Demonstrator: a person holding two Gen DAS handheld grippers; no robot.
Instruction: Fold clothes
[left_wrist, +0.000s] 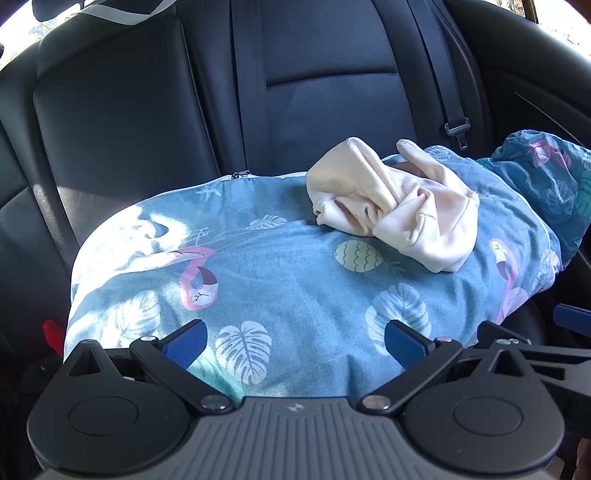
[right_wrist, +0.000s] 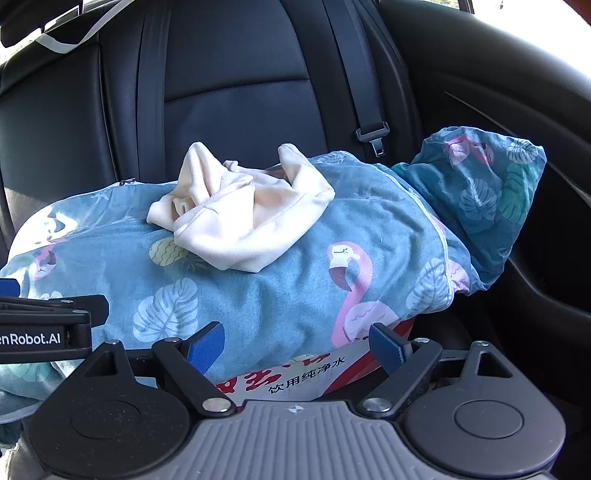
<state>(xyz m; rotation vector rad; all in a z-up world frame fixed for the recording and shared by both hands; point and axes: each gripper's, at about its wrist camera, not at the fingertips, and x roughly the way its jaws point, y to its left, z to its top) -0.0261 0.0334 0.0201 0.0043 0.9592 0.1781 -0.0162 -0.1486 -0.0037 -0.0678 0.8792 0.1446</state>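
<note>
Both grippers sit low and level in front of a back car seat (left_wrist: 129, 122), pointing forward over a blue quilt (left_wrist: 280, 280) printed with flamingos, leaves and pineapples.

The left gripper (left_wrist: 295, 341) has its two blue-padded fingers (left_wrist: 188, 341) spread wide apart, with nothing between them; only the quilt's front slope shows in the gap. It is near the quilt's front edge and well apart from the garment. At the right edge of its view, part of the right gripper's black frame and one blue pad can be seen, so the two tools are side by side and close.

The right gripper (right_wrist: 297, 347) is likewise wide open, its fingers (right_wrist: 386, 345) empty. Between and under them the quilt's edge hangs over a red and white box (right_wrist: 314, 373) with Chinese print. The left gripper's black frame, lettered "enRobot.AI", enters this view from the left.

The cloth (left_wrist: 395, 206), a cream-coloured garment, lies crumpled in a loose heap on top of the quilt, towards the back, near the seat's backrest. It is bunched and creased, with one rounded lobe nearest the grippers and folds sticking up behind. Neither gripper touches it.

A seat belt buckle (right_wrist: 375, 138) hangs against the backrest behind the quilt. To the right, the quilt's rolled end (right_wrist: 480, 195) rests against the dark door panel (right_wrist: 517, 92).
</note>
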